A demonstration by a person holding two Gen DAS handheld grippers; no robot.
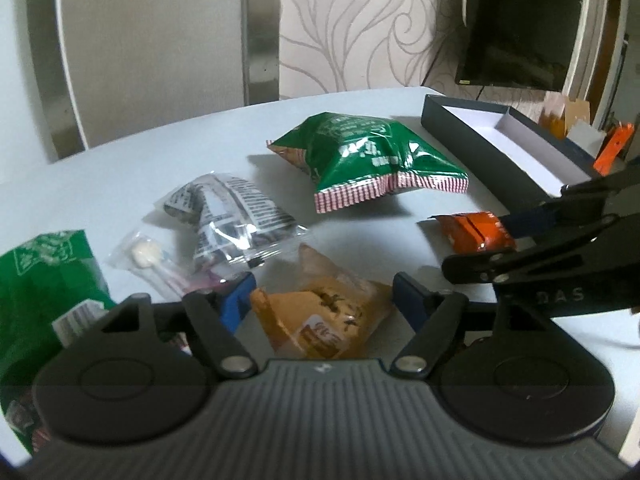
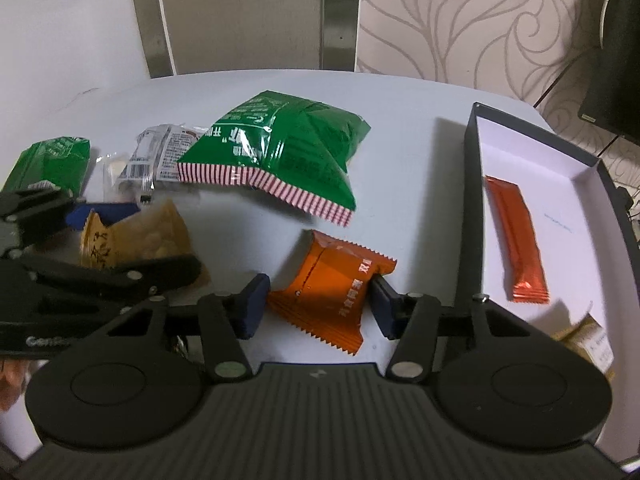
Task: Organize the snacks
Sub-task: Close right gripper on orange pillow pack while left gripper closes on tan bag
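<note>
The right hand-held gripper point(image 2: 318, 306) straddles the orange snack packet point(image 2: 334, 292), which lies flat on the white surface point(image 2: 416, 152). Its right finger touches the packet's edge and its left finger is just beside the other edge, so it looks about to close rather than clamped. The packet's long axis runs across the gap, near-left to far-right. The open dark box point(image 2: 470, 216) stands just to the right, its long side running near to far, with an orange bar point(image 2: 516, 244) already inside and bare floor beyond it. The likely move is up and right over the box wall. The left hand-held gripper point(image 1: 322, 300) is wide around a yellow packet point(image 1: 324, 312). The green bag point(image 2: 280, 152) lies farther off, clear of that path.
</note>
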